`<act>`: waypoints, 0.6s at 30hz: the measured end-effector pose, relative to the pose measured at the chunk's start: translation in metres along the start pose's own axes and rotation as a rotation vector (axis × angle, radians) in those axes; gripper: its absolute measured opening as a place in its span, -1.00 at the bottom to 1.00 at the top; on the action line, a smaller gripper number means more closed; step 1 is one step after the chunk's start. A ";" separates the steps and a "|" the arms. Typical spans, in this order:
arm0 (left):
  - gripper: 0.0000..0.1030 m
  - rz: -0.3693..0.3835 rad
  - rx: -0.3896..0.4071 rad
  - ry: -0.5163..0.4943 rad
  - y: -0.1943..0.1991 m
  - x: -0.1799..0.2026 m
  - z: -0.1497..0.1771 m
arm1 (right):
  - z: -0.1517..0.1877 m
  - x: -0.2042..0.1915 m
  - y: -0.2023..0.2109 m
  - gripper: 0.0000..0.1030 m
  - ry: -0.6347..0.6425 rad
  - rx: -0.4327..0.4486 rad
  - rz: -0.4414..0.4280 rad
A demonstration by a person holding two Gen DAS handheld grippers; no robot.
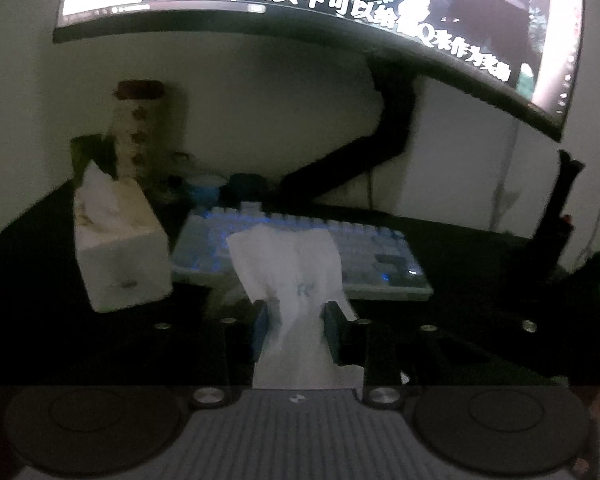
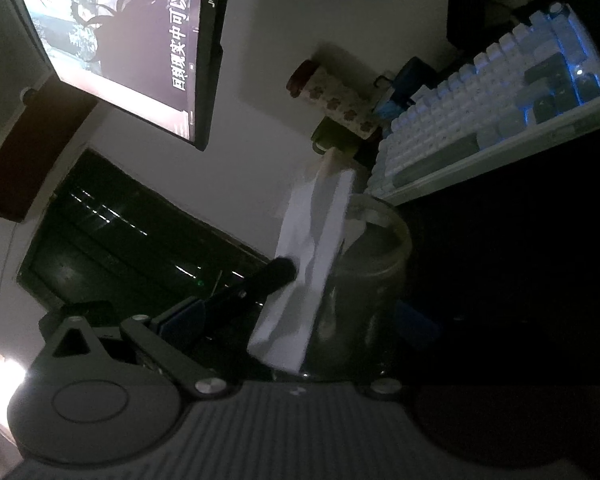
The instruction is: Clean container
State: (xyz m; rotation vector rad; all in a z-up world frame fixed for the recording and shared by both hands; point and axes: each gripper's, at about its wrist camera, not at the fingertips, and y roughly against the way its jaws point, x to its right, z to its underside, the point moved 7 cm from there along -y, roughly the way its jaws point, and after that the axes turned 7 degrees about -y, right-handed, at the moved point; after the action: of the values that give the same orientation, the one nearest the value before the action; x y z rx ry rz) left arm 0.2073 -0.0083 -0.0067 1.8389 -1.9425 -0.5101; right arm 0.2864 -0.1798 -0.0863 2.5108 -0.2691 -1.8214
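My left gripper [image 1: 296, 320] is shut on a white tissue [image 1: 292, 280] that fans out above its blue-padded fingers, held above the dark desk in front of the keyboard. In the right wrist view, my right gripper [image 2: 300, 320] holds a clear round container [image 2: 364, 280] between its fingers, tilted sideways. The tissue [image 2: 312, 248] shows there too, hanging beside the container's open rim, with a dark finger of the other gripper [image 2: 268, 276] against it. The right gripper's far finger is mostly hidden behind the container.
A white tissue box [image 1: 120, 240] stands on the left of the desk. A backlit keyboard [image 1: 300, 256] lies in the middle under a lit monitor [image 1: 300, 0]. A patterned tall canister [image 1: 138, 132] stands by the wall. A black stand [image 1: 556, 220] is at the right.
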 end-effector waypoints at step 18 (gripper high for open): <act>-0.43 0.062 0.014 -0.081 0.029 0.019 0.023 | 0.001 0.003 -0.002 1.00 0.016 0.010 0.034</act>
State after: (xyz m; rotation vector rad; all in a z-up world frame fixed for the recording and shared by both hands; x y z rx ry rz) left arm 0.1701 -0.0263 -0.0097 1.7853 -2.0540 -0.5604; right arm 0.2864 -0.1782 -0.0896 2.5099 -0.3191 -1.7917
